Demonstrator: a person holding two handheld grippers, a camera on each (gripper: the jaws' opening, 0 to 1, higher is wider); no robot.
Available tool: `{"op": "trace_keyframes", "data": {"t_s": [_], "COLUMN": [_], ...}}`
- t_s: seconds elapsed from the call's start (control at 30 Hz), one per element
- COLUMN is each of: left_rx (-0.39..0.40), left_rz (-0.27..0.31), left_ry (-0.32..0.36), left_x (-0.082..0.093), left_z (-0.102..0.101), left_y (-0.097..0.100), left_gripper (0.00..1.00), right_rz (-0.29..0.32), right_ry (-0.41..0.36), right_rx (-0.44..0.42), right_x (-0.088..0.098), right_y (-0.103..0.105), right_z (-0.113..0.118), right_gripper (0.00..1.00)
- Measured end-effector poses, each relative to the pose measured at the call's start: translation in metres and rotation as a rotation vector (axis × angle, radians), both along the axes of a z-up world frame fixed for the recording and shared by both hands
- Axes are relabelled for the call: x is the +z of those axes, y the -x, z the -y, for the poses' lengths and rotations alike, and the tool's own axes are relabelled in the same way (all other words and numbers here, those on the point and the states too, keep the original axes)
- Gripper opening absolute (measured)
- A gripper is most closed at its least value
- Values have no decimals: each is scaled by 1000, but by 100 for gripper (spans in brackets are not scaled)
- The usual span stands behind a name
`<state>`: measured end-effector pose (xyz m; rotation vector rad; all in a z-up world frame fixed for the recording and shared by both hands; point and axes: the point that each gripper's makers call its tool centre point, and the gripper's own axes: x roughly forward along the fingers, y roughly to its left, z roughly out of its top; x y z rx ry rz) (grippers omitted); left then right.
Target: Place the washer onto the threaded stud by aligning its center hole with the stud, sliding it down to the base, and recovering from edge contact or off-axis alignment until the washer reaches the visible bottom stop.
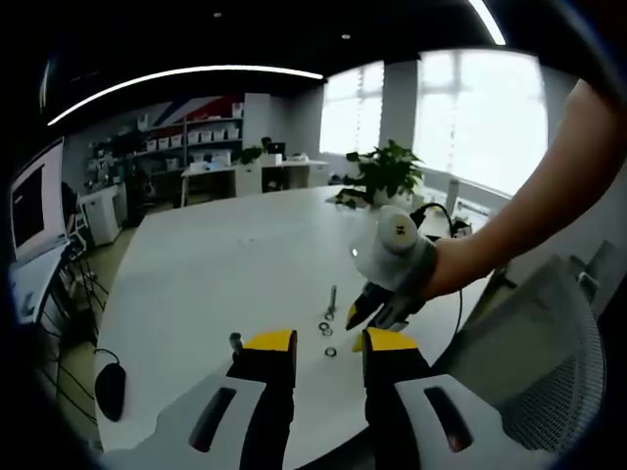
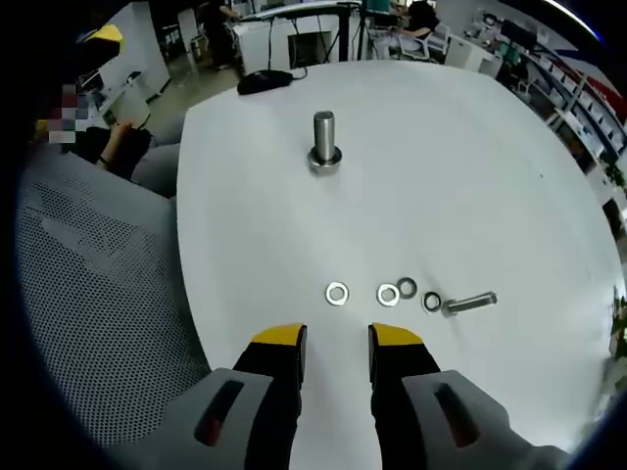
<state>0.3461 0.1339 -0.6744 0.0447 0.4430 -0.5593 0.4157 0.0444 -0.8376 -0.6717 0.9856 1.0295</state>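
A smooth white table (image 2: 470,147) with a rounded edge is carrying all the parts. A grey mesh chair (image 2: 88,294) is sitting against its edge; in the left gripper view the chair's perforated back (image 1: 549,372) is curving up at lower right. A leafy potted plant (image 1: 384,172) is standing at the table's far side, and a black mouse (image 1: 110,390) is lying near the edge.

The left gripper (image 1: 328,343) is hovering above the table, its yellow-tipped black jaws standing parted with nothing between them. The right gripper (image 2: 338,338) is likewise hanging released, jaws apart and bare; in the left gripper view it (image 1: 377,311) is coming in from the right, held in a person's hand (image 1: 446,266).

The stud (image 2: 324,140) is standing upright on a flared metal base, well apart from the loose parts, its shaft bare. A short grey bolt (image 2: 472,304) is lying on its side. Four flat metal rings are lying in a loose row just ahead of the right jaws: the nearest washer (image 2: 337,293) sitting alone, two washers (image 2: 396,291) touching, and a fourth ring (image 2: 432,302) resting against the bolt's head.
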Motion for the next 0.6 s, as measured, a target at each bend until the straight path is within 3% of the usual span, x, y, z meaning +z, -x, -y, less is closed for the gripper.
{"op": "trace_keyframes", "data": {"t_s": [0.23, 0.4, 0.6], "left_rx": [6, 7, 9], "left_rz": [-1, -1, -1], "left_ry": [1, 3, 3], "left_x": [0, 0, 0], "left_z": [-1, -1, -2], "left_y": [0, 1, 1], "left_gripper": [25, 25, 25], "right_rz": [-25, -30, -49], "right_ry": [13, 69, 81], "right_rx": [32, 83, 77], "right_x": [-9, -20, -25], "right_y": [0, 1, -3], "right_z": [-13, -13, -13], "right_gripper": [28, 28, 28]}}
